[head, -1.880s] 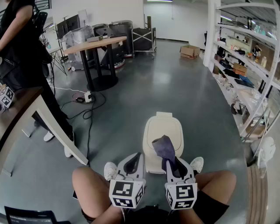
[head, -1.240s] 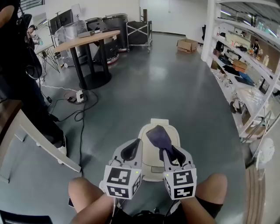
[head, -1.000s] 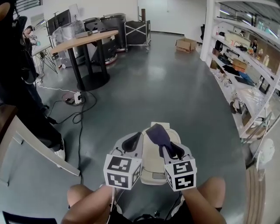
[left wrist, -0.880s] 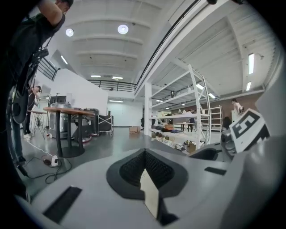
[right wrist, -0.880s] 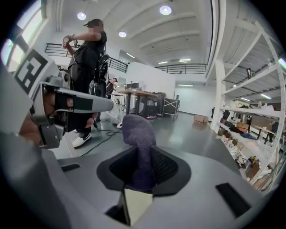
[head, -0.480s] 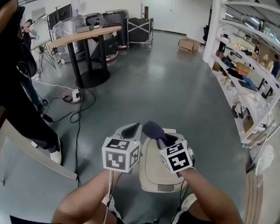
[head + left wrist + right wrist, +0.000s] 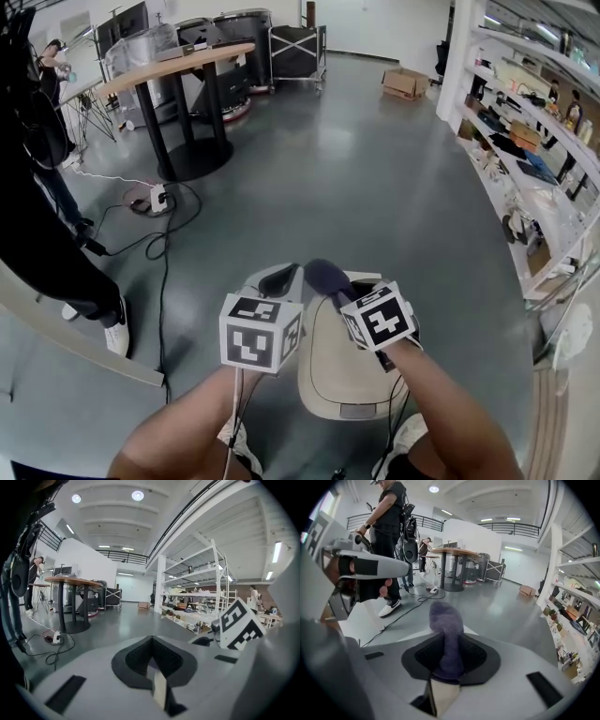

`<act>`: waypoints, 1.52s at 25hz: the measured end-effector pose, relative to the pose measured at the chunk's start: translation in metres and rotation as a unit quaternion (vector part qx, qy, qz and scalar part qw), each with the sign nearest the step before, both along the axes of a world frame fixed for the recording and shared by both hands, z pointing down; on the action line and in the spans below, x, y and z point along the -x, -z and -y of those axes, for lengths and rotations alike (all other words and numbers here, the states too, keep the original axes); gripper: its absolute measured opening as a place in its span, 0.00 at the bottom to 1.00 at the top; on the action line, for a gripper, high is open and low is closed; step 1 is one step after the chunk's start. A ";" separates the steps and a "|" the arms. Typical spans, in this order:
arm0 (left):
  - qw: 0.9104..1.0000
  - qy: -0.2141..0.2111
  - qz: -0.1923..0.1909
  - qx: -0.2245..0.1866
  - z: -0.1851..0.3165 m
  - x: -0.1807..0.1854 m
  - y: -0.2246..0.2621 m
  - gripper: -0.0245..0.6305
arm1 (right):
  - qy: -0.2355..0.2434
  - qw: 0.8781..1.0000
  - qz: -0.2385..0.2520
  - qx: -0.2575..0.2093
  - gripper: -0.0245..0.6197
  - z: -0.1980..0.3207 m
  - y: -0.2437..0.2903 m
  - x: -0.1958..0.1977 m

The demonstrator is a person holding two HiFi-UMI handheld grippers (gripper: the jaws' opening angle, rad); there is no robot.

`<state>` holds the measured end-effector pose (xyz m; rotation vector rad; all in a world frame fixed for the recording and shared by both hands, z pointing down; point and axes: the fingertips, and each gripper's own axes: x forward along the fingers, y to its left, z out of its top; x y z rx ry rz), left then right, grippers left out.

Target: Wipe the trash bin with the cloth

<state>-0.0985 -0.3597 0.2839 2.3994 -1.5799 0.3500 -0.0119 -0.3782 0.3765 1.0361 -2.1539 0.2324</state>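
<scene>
The cream trash bin [image 7: 339, 373] stands on the floor between the person's legs, its lid closed. My right gripper [image 7: 343, 292] hovers above the bin's far end, shut on a purple cloth [image 7: 323, 275] that sticks out past the jaws. In the right gripper view the cloth [image 7: 446, 632] stands up from that gripper [image 7: 447, 667]. My left gripper [image 7: 278, 277] is held beside it, over the bin's left edge. It is shut with nothing in it, and its jaws [image 7: 151, 644] meet in the left gripper view.
A person in black [image 7: 37, 206] stands at the left next to a slanted desk edge [image 7: 75, 342]. Cables and a power strip [image 7: 156, 198] lie on the floor before a round table [image 7: 173, 70]. Shelving [image 7: 539, 141] lines the right side. A cardboard box [image 7: 404, 82] sits far off.
Both grippers have risen and moved forward over the bin. The right gripper has turned, swinging the cloth leftward. The head camera now looks from higher up.
</scene>
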 end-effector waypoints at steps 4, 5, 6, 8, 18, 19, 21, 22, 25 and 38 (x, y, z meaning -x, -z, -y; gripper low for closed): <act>1.000 0.007 -0.007 0.010 0.001 0.008 -0.003 0.04 | 0.002 1.000 0.003 0.011 0.19 0.002 0.000 0.000; 1.000 0.010 -0.017 0.017 0.001 0.010 -0.004 0.04 | 0.001 1.000 0.002 0.010 0.19 0.002 0.001 -0.001; 0.999 0.012 -0.028 0.023 0.001 0.011 -0.005 0.04 | 0.000 1.000 -0.001 0.007 0.19 0.002 0.001 -0.002; 0.998 0.014 -0.044 0.032 0.002 0.010 -0.006 0.04 | -0.003 1.000 -0.007 0.003 0.19 0.003 0.001 -0.005; 0.999 -0.003 -0.031 0.035 0.001 -0.001 -0.012 0.04 | -0.029 0.999 -0.014 0.000 0.19 0.011 0.000 -0.030; 0.999 -0.004 -0.031 0.035 0.001 -0.003 -0.013 0.04 | -0.032 0.999 -0.015 0.000 0.19 0.011 -0.001 -0.034; 0.999 -0.006 -0.031 0.034 0.001 -0.005 -0.014 0.04 | -0.037 0.999 -0.015 -0.002 0.19 0.012 -0.002 -0.040; 0.999 -0.008 -0.029 0.034 0.001 -0.005 -0.014 0.04 | -0.040 0.999 -0.016 -0.002 0.19 0.012 -0.002 -0.042; 0.999 -0.012 -0.026 0.034 -0.001 -0.006 -0.016 0.04 | -0.050 0.999 -0.020 -0.003 0.19 0.012 -0.002 -0.050; 0.999 -0.025 -0.009 0.037 -0.002 -0.016 -0.021 0.04 | -0.070 0.996 -0.048 -0.016 0.19 0.018 -0.004 -0.092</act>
